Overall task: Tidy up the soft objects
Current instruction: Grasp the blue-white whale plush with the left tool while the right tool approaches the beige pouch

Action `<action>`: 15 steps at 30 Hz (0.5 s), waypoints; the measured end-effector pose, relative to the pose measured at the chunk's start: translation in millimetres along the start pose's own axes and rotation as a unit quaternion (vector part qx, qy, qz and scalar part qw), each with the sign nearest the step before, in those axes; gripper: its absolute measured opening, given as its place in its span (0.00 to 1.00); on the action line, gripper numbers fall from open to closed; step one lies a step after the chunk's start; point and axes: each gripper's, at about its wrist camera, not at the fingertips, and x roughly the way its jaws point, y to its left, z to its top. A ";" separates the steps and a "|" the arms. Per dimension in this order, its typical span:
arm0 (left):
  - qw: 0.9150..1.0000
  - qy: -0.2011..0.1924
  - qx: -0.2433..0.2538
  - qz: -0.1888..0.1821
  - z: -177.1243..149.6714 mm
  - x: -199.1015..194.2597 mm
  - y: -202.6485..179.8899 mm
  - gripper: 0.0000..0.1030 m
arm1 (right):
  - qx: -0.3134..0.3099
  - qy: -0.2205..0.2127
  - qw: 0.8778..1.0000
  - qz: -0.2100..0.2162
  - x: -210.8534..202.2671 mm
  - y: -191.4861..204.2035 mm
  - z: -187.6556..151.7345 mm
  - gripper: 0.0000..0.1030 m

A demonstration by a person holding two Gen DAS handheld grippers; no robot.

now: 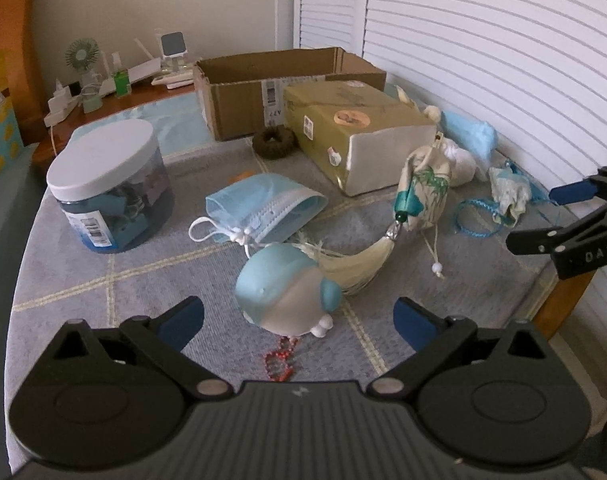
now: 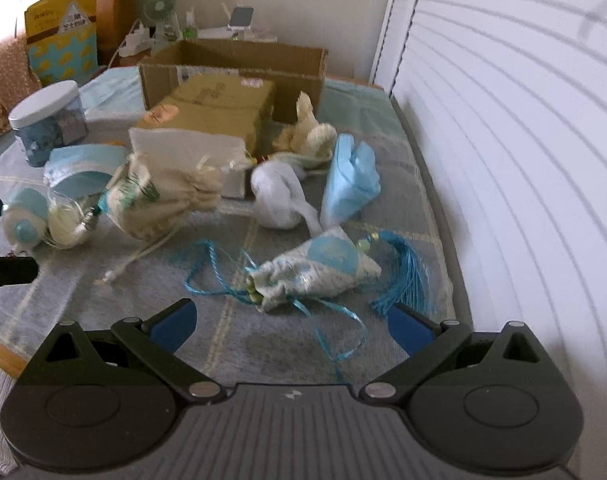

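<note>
Blue-and-white whale plush [image 1: 285, 290] lay on the grey cloth [image 1: 83, 312], just ahead of the left gripper [image 1: 299, 322], jaws wide apart and empty. Best bet looked like a centred pinch on its body, clear of the cream tassel [image 1: 359, 268] touching it. Right gripper [image 2: 291, 326] hovered low over the patterned pouch [image 2: 319, 272], jaws likewise apart, cardboard box [image 1: 287, 84] waiting behind.

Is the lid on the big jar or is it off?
On. The white lid sits flat across the top of the jar, covering its mouth, and the jar stands upright.
</note>
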 end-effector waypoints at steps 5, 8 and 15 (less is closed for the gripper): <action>1.000 0.005 0.024 -0.010 2.1 2.5 2.9 0.88 | 0.005 0.013 1.000 0.014 11.1 -2.8 -2.8 1.00; 0.999 0.004 0.043 -0.008 3.8 4.4 4.0 0.86 | 0.017 0.016 0.999 0.026 12.9 -6.6 -2.7 1.00; 0.996 0.006 0.087 -0.023 7.7 8.8 6.8 0.71 | 0.016 0.006 0.999 0.030 12.2 -8.4 -6.4 1.00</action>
